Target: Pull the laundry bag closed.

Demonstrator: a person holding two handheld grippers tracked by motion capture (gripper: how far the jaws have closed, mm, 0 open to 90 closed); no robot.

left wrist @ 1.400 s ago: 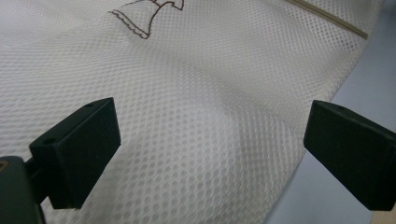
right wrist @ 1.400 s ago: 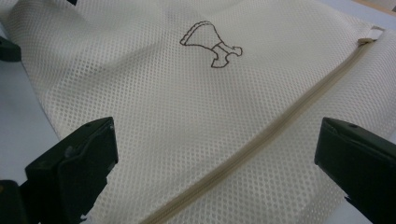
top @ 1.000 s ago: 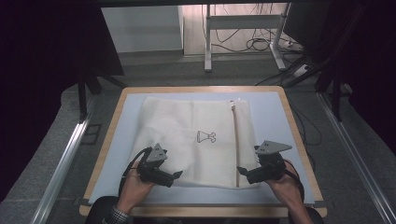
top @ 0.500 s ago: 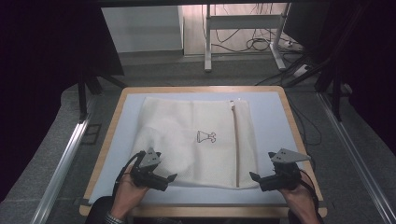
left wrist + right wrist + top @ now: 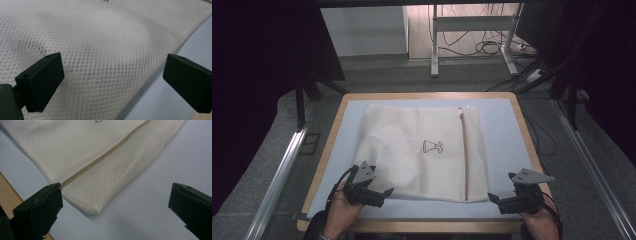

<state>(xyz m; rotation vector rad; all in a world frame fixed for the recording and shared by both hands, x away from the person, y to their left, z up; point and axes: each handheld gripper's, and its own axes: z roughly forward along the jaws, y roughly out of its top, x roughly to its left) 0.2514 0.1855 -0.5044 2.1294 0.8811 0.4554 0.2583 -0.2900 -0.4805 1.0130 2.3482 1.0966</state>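
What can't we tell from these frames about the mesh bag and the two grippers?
- Mesh bag: whether anything is inside; the weave hides it in every view.
- Small dark print: too small in the high view, cut by the top edge in both gripper views.
- Zipper: its puller is too small to place in the high view.
- Left gripper: whether its fingers touch the mesh.

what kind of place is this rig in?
Probably a lab or workshop bay set up for recording. A wood-edged table with a pale mat holds one mesh laundry bag, dark curtains hang at both sides, and loose cables lie on the floor under a metal stand.
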